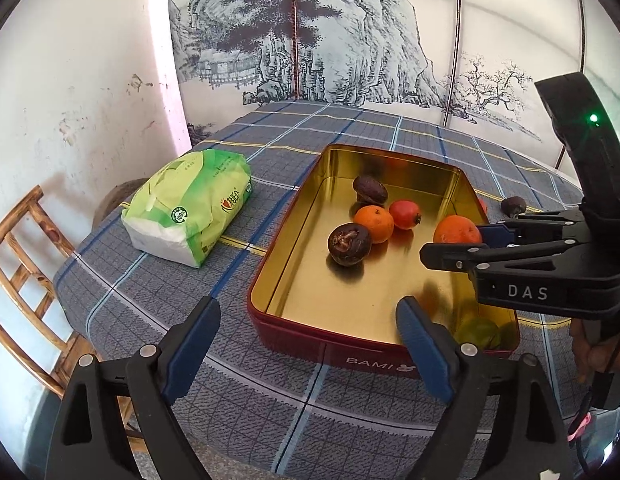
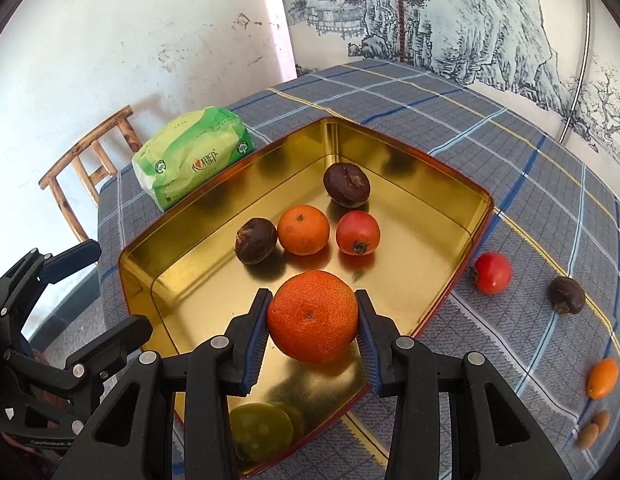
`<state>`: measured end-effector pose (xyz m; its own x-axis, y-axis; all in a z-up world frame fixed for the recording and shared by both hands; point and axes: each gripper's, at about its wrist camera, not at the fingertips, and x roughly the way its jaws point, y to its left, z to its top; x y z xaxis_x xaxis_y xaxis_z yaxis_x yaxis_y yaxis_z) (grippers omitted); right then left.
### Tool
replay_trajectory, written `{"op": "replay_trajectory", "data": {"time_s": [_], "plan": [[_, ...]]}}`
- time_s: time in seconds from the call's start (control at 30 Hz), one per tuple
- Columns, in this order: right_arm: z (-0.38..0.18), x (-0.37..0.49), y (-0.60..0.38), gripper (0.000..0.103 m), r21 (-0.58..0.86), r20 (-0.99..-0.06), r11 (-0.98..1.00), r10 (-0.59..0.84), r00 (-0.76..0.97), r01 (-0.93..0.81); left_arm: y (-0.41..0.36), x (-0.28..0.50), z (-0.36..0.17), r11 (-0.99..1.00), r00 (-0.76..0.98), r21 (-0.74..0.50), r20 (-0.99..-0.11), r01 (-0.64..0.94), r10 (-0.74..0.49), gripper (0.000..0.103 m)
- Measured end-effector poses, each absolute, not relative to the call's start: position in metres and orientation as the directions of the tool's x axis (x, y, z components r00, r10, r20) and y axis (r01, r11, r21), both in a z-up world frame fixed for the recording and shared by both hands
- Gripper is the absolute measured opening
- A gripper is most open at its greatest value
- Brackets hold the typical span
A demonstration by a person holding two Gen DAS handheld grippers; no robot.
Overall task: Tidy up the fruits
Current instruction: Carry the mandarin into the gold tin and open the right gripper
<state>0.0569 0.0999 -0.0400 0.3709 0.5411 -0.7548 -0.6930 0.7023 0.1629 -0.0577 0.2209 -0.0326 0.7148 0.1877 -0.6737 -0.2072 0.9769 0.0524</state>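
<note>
A red tin [image 1: 362, 354] with a gold inside [image 2: 410, 264] sits on the checked tablecloth. In it lie two dark brown fruits [image 2: 346, 184] [image 2: 255, 241], a small orange [image 2: 303, 229], a red fruit [image 2: 357, 233] and a green fruit [image 2: 259, 432]. My right gripper [image 2: 312, 320] is shut on a large orange [image 2: 312, 316] and holds it above the tin; it also shows in the left wrist view [image 1: 456, 230]. My left gripper [image 1: 305, 344] is open and empty at the tin's near edge.
On the cloth right of the tin lie a red fruit [image 2: 492, 273], a dark brown fruit [image 2: 566, 294], a small oval orange fruit [image 2: 602, 377] and two nuts [image 2: 592, 429]. A green tissue pack [image 1: 187, 206] lies left of the tin. A wooden chair [image 1: 25, 248] stands beside the table.
</note>
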Motion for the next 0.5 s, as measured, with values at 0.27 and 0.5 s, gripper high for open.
{"op": "replay_trajectory", "data": {"time_s": [0.27, 0.5], "plan": [[-0.043, 0.0591, 0.1054, 0.043, 0.161, -0.76, 0.701, 0.537, 0.366, -0.695, 0.2247, -0.0594, -0.0346, 0.974, 0.716, 0.042, -0.671, -0.223, 0.192, 0.093], [-0.0408, 0.061, 0.1062, 0.043, 0.16, -0.754, 0.702, 0.541, 0.373, -0.694, 0.2251, -0.0597, -0.0358, 0.975, 0.713, 0.043, -0.675, -0.218, 0.189, 0.093]]}}
